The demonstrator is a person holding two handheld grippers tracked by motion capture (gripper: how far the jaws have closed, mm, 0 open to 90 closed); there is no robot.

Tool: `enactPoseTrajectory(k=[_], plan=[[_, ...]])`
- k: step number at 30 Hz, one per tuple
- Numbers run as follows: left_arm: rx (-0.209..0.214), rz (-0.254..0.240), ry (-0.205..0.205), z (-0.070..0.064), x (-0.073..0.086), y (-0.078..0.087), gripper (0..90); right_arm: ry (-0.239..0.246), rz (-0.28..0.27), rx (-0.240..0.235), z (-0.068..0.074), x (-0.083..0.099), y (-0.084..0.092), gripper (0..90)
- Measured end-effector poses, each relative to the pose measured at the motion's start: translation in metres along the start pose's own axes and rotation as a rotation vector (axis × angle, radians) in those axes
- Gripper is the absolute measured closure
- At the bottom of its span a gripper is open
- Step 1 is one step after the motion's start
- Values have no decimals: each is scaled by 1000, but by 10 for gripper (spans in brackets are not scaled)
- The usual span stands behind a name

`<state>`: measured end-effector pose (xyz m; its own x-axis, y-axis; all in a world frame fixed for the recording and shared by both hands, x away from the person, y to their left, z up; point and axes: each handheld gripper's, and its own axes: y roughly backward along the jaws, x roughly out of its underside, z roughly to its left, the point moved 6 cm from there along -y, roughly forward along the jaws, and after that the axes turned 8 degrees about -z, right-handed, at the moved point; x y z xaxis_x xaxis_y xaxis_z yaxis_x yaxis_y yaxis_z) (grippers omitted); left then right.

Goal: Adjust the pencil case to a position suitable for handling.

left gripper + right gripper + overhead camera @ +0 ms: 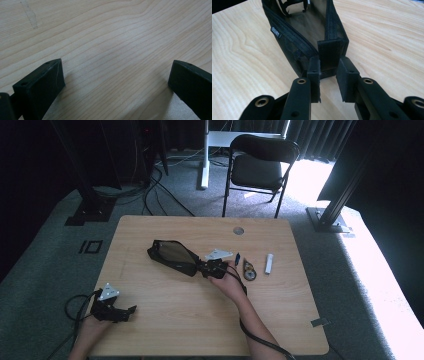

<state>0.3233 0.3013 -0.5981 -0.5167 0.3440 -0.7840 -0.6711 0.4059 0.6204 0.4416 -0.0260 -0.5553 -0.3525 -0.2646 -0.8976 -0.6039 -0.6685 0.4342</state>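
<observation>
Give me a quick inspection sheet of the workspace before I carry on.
Surface: wooden table, bare in front of the left gripper.
Job's things: black mesh pouch, unzipped, lying mid-table.
Clutter: white tube, a small round item, a small dark blue item.
Grippers: right gripper clamped on the pouch's end tab; left gripper open, at the near left edge.
Cables: one trailing from each gripper; more on the floor.
Surroundings: black folding chair, grey carpet, dark curtains.

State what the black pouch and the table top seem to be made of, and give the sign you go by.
Pouch: probably black woven mesh fabric, matte, since its open weave shows along the side beside a zip; the right gripper clamps its end tab.
Table top: pale wood or wood-look laminate, smooth, with running grain lines; which one cannot be told.
</observation>
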Motion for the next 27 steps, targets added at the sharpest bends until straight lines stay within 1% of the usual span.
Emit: enactPoseTrajectory(k=[2, 3, 6, 7, 10, 12, 13, 15, 18, 19, 21, 24, 26, 27], plan=[[0, 0, 1, 0, 0, 0, 6, -1, -1, 0, 0, 1, 2, 735], [0, 0, 0, 0, 0, 0, 6, 4, -1, 8, 1, 4, 6, 735], [0, 0, 1, 0, 0, 0, 6, 2, -3, 9, 3, 8, 13, 735], [0, -1, 1, 0, 0, 0, 7, -6, -6, 13, 4, 10, 16, 735], [0, 0, 1, 0, 0, 0, 6, -22, -7, 21, 5, 15, 26, 735], [0, 0, 0, 0, 0, 0, 7, -17, -5, 23, 6, 18, 35, 735], [0, 0, 0, 0, 0, 0, 6, -23, -16, 26, 6, 19, 39, 736], [0, 0, 0, 0, 0, 0, 6, -27, -16, 24, 8, 22, 46, 736], [0, 0, 1, 0, 0, 0, 7, -22, -17, 35, 8, 29, 54, 735], [0, 0, 1, 0, 0, 0, 7, -32, -19, 39, 8, 31, 57, 736], [0, 0, 0, 0, 0, 0, 6, -30, -22, 48, 7, 35, 63, 736], [0, -2, 1, 0, 0, 0, 7, -41, -34, 59, 7, 40, 73, 736], [0, -2, 1, 0, 0, 0, 6, -20, -28, 70, 9, 45, 80, 736], [0, -2, 1, 0, 0, 0, 7, -19, -31, 69, 9, 46, 83, 736]])
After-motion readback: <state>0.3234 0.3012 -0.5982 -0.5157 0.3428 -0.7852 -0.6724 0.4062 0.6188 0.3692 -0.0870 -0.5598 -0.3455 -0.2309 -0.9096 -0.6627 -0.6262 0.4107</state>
